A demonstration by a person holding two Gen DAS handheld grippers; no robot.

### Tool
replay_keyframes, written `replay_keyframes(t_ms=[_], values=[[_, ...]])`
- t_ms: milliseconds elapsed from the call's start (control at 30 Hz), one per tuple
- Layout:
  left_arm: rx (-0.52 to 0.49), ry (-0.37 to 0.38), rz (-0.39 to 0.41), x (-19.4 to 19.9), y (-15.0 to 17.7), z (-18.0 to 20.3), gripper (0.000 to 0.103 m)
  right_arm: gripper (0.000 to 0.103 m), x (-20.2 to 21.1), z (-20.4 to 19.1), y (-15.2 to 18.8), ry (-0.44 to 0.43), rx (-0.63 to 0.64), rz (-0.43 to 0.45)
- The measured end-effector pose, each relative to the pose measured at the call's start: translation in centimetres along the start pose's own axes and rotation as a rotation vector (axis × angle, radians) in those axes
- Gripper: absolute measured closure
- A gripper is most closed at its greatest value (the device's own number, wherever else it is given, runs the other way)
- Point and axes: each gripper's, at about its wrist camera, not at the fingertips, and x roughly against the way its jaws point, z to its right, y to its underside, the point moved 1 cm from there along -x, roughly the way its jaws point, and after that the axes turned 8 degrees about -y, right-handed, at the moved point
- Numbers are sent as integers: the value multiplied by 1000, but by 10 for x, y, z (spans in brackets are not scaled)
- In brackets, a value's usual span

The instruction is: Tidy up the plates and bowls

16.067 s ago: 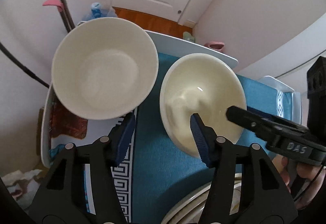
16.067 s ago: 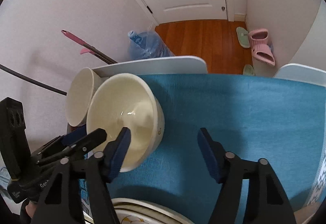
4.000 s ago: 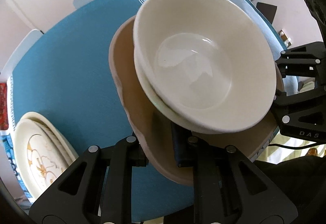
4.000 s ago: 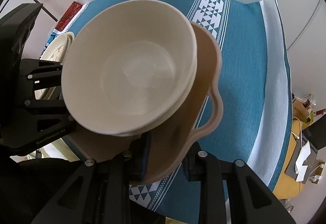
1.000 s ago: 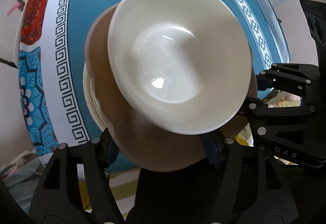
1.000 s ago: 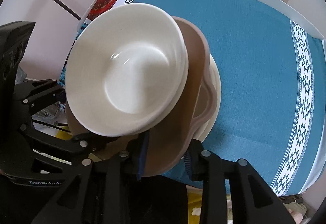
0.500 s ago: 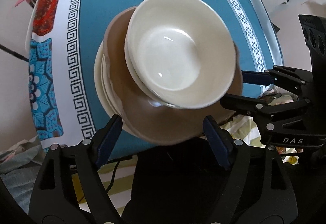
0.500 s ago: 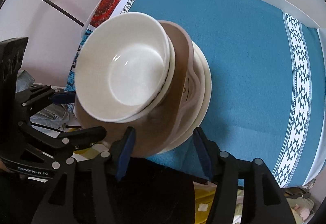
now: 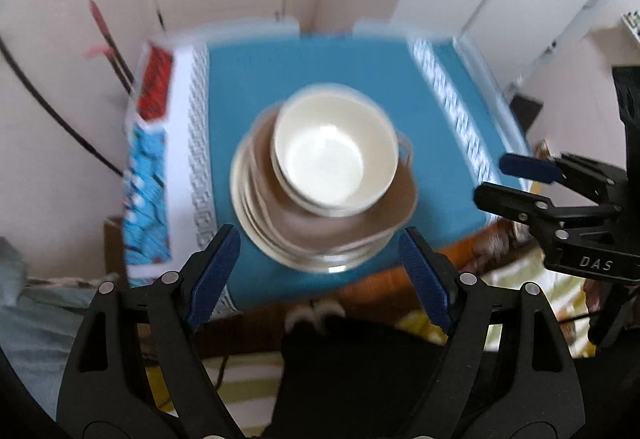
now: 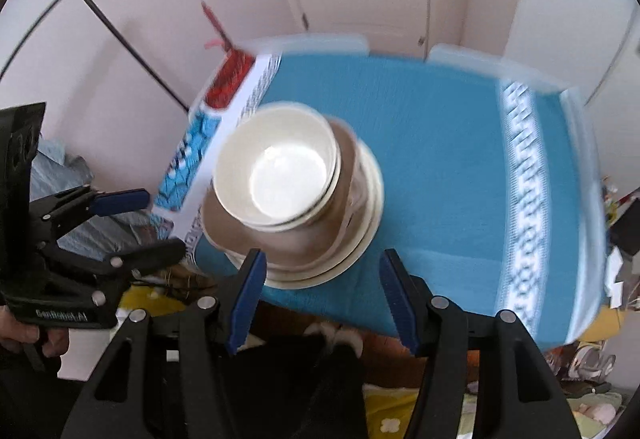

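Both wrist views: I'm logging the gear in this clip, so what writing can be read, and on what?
"DAS": on the black body of the right tongs, seen in the left wrist view.
Lettering on the black body of the left tongs, seen in the right wrist view: too blurred to read for certain.
Bowls, plates and tablecloth: patterns only, no words.

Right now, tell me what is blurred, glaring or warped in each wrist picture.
Left wrist view: the stack of dishes and the tablecloth are smeared by motion, while the left gripper is sharp; walls bend with the fisheye. Right wrist view: the same blur, a bright glare patch inside the top bowl, and the right gripper crisp.
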Motion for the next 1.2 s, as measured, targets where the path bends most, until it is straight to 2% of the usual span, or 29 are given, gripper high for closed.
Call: replay_keyframes(t_ms=[67, 100, 167, 233, 267, 300, 367, 433, 567, 867, 1200], values=[[1, -16, 116, 35, -2, 2, 23, 48, 24, -8, -1, 28, 15, 72], [1, -23, 180, 53, -3, 3, 23, 44, 42, -14, -1, 56, 28, 126], [0, -48, 317, 91, -3, 9, 23, 24, 74, -23, 0, 89, 48, 218], [0, -72, 455, 129, -1, 14, 17, 17, 103, -33, -3, 128, 63, 317], [4, -88, 518, 145, 0, 17, 6, 17, 118, -38, -3, 152, 66, 367], [11, -107, 573, 159, 2, 20, 0, 15, 129, -42, -2, 169, 67, 404], [18, -139, 704, 188, 8, 25, 0, 3, 157, -51, 2, 220, 66, 512], [11, -171, 778, 205, 12, 29, 0, 1, 178, -60, 8, 277, 75, 609], [40, -226, 834, 221, 17, 33, 0, 1, 195, -64, 15, 351, 55, 692], [70, -206, 855, 232, 20, 26, 0, 1, 209, -71, 27, 350, 55, 786], [64, -198, 865, 229, 24, 30, 0, 1, 211, -74, 24, 348, 58, 788]])
